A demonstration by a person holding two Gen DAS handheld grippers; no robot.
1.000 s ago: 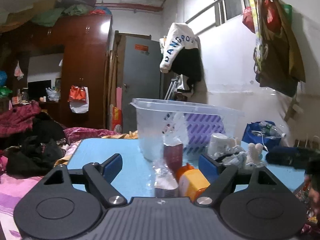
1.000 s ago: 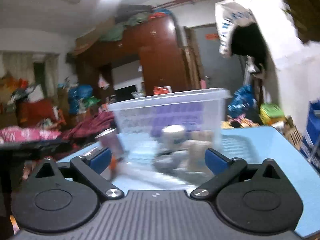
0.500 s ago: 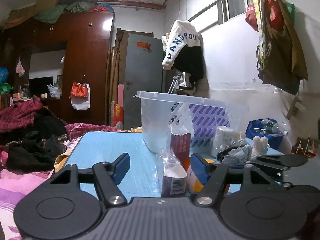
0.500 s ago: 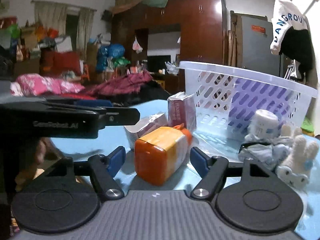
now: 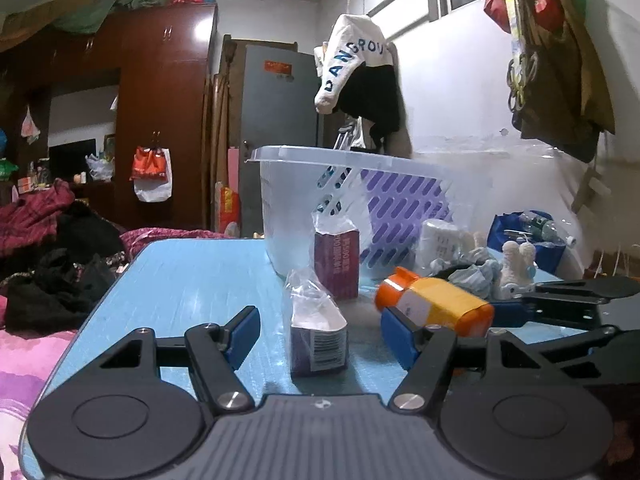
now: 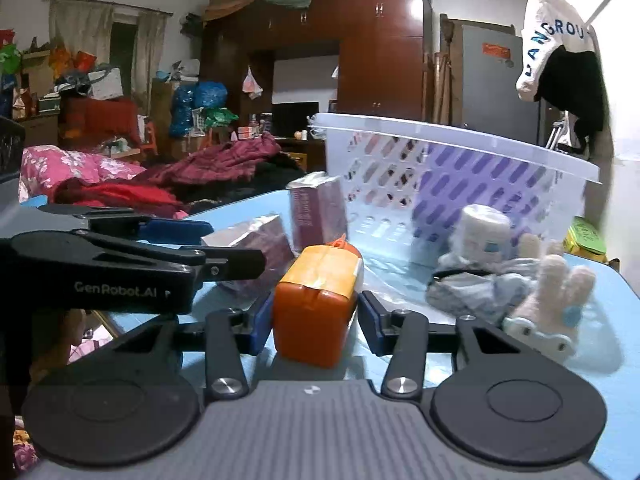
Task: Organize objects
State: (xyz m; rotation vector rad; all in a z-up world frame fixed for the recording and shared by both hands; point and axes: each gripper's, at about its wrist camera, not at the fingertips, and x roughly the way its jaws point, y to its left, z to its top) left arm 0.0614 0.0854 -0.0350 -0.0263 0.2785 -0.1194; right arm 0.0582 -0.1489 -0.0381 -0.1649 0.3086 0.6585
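An orange and yellow bottle [image 6: 318, 298] lies on its side on the blue table [image 5: 192, 276], between the fingers of my right gripper [image 6: 314, 326], which stands around it with small gaps at both pads. It also shows in the left wrist view [image 5: 436, 304]. My left gripper [image 5: 320, 330] is open around a small purple box in clear wrap [image 5: 316, 330]. A maroon box [image 5: 337, 262] stands upright before the white slotted basket [image 5: 360, 184]. The right gripper shows at the right of the left wrist view [image 5: 560, 304].
A white roll [image 6: 480, 226], a grey-blue cloth [image 6: 476, 292] and a cream knitted rabbit [image 6: 548, 296] lie at the right by the basket. The left gripper's body [image 6: 120, 272] reaches in from the left. A bed with heaped clothes [image 5: 48, 264] lies past the table's left edge.
My right gripper has moved in and narrowed around the orange bottle. My left gripper has come closer to the wrapped purple box and stays open.
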